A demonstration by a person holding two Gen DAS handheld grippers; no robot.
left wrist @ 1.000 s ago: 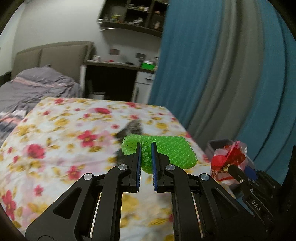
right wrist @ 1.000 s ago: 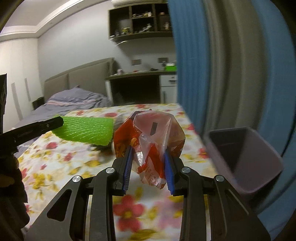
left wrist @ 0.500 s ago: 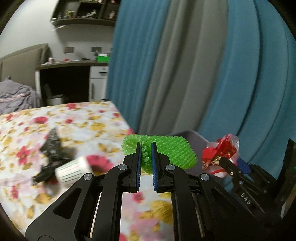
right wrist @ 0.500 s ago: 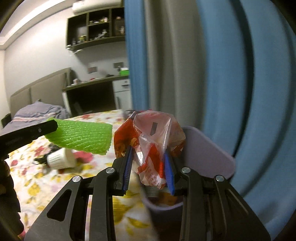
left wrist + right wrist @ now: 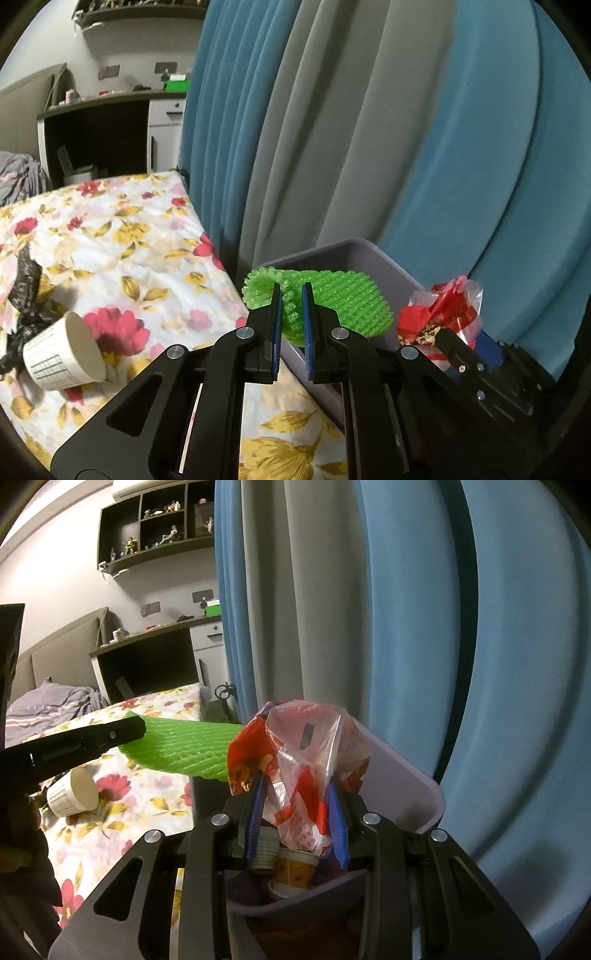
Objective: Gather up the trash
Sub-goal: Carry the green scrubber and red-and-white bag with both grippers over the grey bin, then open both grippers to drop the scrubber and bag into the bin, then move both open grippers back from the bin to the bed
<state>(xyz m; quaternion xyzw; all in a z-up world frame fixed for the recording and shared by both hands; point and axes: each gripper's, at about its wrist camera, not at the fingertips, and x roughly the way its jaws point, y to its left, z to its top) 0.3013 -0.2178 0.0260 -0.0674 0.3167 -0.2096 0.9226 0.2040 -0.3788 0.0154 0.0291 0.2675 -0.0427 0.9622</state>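
While the left gripper [image 5: 292, 295] pinches the green foam net [image 5: 343, 301] above the lavender bin [image 5: 347, 254], the right gripper [image 5: 295, 794] clamps a red-and-clear wrapper [image 5: 299, 746] over that bin's opening. At nine o'clock, a paper cup [image 5: 61, 356] lies on the floral sheet [image 5: 122, 236].

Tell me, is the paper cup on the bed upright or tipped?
Tipped. The paper cup lies on its side on the floral bedspread, its open mouth facing sideways.
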